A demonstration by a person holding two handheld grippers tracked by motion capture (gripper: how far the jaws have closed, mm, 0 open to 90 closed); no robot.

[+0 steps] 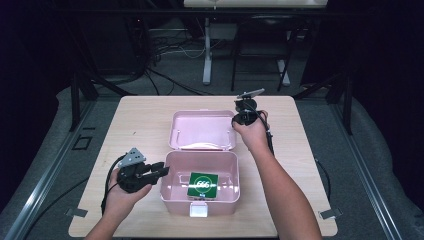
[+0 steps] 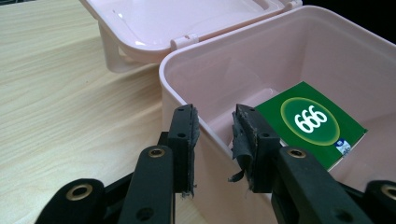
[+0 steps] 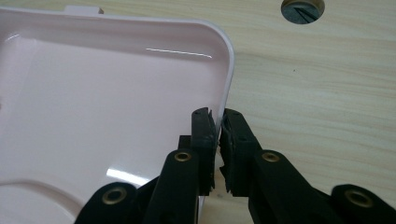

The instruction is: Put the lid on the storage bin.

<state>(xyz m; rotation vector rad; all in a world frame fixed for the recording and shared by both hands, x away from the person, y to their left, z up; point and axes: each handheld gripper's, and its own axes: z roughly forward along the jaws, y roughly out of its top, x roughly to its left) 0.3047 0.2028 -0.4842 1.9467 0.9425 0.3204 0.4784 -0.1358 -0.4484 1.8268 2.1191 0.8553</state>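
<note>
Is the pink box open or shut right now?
Open. The pink box's lid is swung back flat on the table, the right gripper clamps its edge, and a green packet shows inside.

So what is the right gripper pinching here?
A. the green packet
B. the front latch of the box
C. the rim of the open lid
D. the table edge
C: in the right gripper view, the right gripper has its jaws closed on either side of the lid rim near a corner, while the green packet lies untouched inside the box.
</note>
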